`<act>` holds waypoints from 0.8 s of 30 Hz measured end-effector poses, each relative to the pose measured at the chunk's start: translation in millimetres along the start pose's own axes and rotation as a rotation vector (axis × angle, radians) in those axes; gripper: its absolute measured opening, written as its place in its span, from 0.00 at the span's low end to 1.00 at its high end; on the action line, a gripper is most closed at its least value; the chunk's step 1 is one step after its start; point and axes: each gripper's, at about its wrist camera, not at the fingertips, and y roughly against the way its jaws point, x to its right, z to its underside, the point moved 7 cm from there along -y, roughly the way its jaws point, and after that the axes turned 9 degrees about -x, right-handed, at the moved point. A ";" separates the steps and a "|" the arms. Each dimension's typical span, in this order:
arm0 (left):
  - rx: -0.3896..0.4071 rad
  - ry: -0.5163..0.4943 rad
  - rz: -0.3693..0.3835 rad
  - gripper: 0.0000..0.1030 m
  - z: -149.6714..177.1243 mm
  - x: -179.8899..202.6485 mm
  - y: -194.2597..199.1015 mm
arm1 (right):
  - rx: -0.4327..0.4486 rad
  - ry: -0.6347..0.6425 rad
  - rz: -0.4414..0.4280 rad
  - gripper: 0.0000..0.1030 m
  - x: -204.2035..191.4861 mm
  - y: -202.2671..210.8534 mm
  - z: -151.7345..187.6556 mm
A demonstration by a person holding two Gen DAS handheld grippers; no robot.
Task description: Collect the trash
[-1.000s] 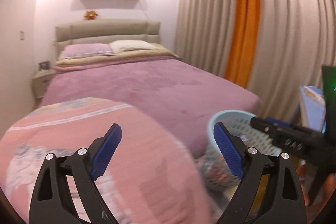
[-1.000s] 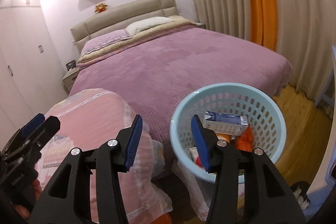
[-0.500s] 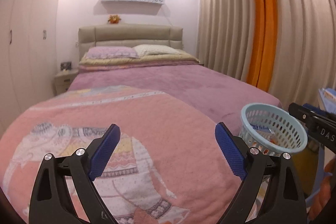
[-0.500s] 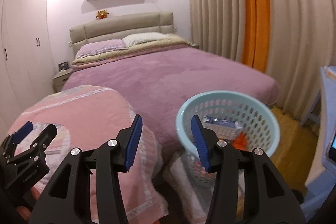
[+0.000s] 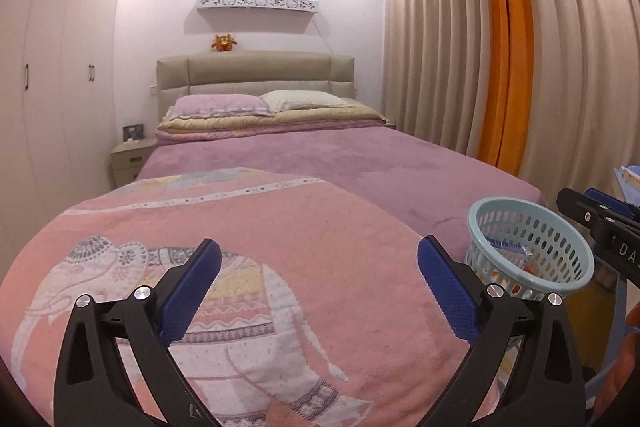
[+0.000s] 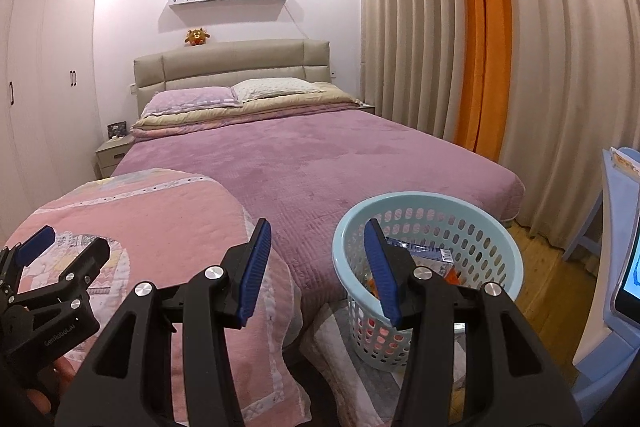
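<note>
A light blue perforated basket [image 6: 496, 235] stands on the floor at the foot of the bed; it also shows in the left wrist view [image 5: 560, 227]. Inside it lie a blue and white carton [image 6: 432, 253] and orange scraps [image 6: 454, 277]. My right gripper [image 6: 318, 263] is open and empty, held above the bed edge just left of the basket. My left gripper [image 5: 318, 283] is open wide and empty over the pink elephant blanket [image 5: 280, 267]. No loose trash shows on the bed.
A purple bedspread [image 6: 320, 163] covers the bed, with pillows [image 6: 276, 89] at the headboard. A nightstand [image 6: 110, 155] stands at the left, curtains [image 6: 520, 47] at the right. A blue chair [image 6: 612, 227] and a screen [image 6: 630, 279] stand at the right edge.
Both grippers rose and levelled out, so the views now look further up the bed. The left view swung left, off the basket. Both stayed open.
</note>
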 end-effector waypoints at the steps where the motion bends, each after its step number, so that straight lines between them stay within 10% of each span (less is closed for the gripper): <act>1: -0.002 -0.001 0.000 0.93 0.5 0.1 -0.5 | 0.000 0.000 0.000 0.44 -1.1 0.7 -0.2; 24: -0.011 0.003 0.007 0.93 2.4 -0.3 -3.6 | -0.023 0.006 -0.007 0.47 -7.5 -4.1 2.9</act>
